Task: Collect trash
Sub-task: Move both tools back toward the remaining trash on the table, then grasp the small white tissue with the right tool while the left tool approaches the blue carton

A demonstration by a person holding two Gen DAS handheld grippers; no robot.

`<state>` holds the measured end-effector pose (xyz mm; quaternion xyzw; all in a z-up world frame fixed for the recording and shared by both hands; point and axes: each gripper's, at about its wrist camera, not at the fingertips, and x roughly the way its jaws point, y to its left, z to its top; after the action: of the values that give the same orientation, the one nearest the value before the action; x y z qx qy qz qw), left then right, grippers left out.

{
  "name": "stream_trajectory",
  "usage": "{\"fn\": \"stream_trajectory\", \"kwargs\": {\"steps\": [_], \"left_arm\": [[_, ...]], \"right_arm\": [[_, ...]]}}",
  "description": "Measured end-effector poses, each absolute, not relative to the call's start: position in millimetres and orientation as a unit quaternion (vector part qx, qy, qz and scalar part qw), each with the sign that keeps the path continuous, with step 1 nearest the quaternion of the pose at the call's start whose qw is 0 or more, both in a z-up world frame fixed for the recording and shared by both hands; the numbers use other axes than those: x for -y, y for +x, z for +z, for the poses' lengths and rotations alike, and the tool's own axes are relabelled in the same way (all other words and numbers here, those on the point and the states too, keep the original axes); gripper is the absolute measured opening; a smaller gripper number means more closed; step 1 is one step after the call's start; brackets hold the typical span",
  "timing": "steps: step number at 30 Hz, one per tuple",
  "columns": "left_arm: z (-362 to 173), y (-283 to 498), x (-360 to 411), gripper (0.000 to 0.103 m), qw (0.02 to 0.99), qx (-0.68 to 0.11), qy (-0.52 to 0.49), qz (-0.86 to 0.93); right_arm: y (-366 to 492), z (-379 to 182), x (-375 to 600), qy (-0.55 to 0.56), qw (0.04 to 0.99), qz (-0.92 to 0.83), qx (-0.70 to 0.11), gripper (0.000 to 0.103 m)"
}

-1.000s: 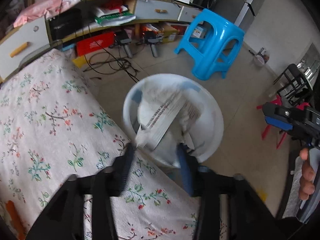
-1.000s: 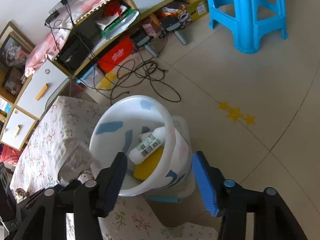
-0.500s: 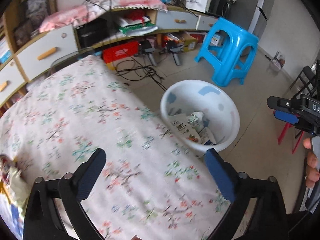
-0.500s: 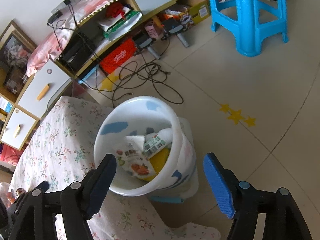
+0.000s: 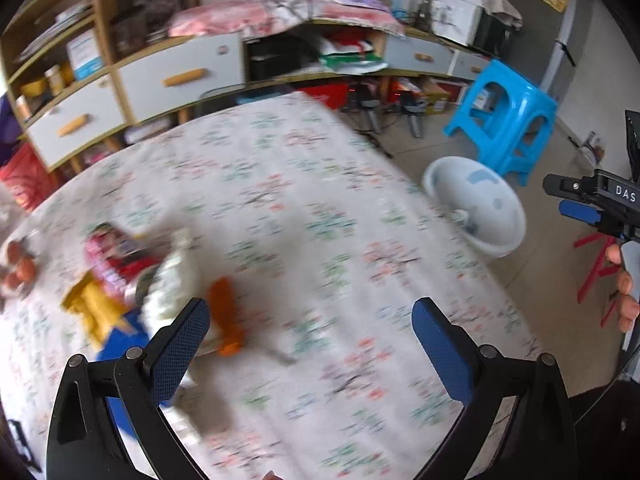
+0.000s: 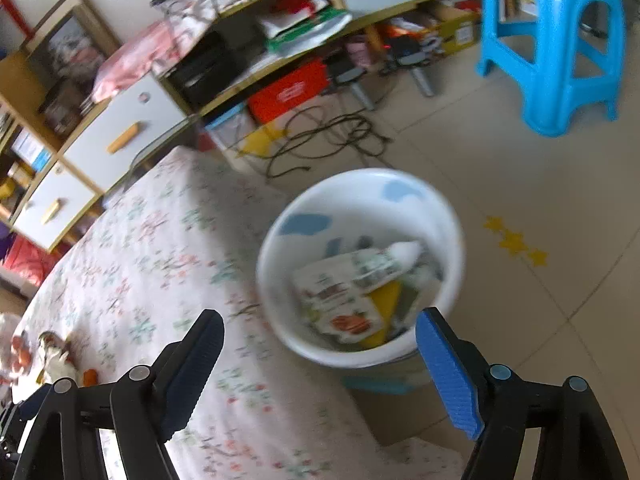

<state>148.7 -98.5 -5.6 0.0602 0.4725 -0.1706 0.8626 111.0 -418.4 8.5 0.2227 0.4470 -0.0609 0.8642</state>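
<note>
Both the left gripper (image 5: 310, 344) and right gripper (image 6: 320, 360) gape wide and empty as the left faces the litter pile (image 5: 168, 288) at lower left, next for the white bin (image 6: 360, 268)

the floral tablecloth (image 5: 304, 208) lies bare across its middle and right, giving open passage from the near edge to the far side. a blurred heap of litter (image 5: 160, 280) crowds the near left of the table, with an orange piece (image 5: 226, 316) just beside it. off the table's right edge stands the white bucket (image 6: 360, 216), its mouth open from above but its bottom already taken up by wrappers (image 6: 344, 292). beyond it, open floor runs to the blue stool (image 6: 560, 44); tangled cables (image 6: 332, 136) lie on the far floor.
</note>
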Motion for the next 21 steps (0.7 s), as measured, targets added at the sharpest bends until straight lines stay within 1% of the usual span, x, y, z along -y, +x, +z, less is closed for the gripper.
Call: {"fn": "stream_trajectory", "kwargs": {"steps": [7,12,18,21], "left_arm": [[-11.1,146.0,32.4,0.102,0.866,-0.482,0.04,-0.131],[-24.8,145.9,-10.2,0.102,0.86,-0.496,0.03,-0.112],[-48.5,147.4,-31.4,0.102,0.843,-0.525,0.027,-0.115],[-55.3,147.8,-47.0,0.101,0.835,-0.538,0.002,-0.117]], "right_arm": [[124.0,7.5,367.3,0.195,0.868,-0.027,-0.455,0.084],[133.7,2.5,330.0,0.171,0.868,-0.005,-0.466,0.085],[142.9,-9.1,294.7,0.139,0.864,0.015,-0.484,0.085],[146.9,-13.5,281.7,0.13,0.861,0.018,-0.491,0.085]]}}
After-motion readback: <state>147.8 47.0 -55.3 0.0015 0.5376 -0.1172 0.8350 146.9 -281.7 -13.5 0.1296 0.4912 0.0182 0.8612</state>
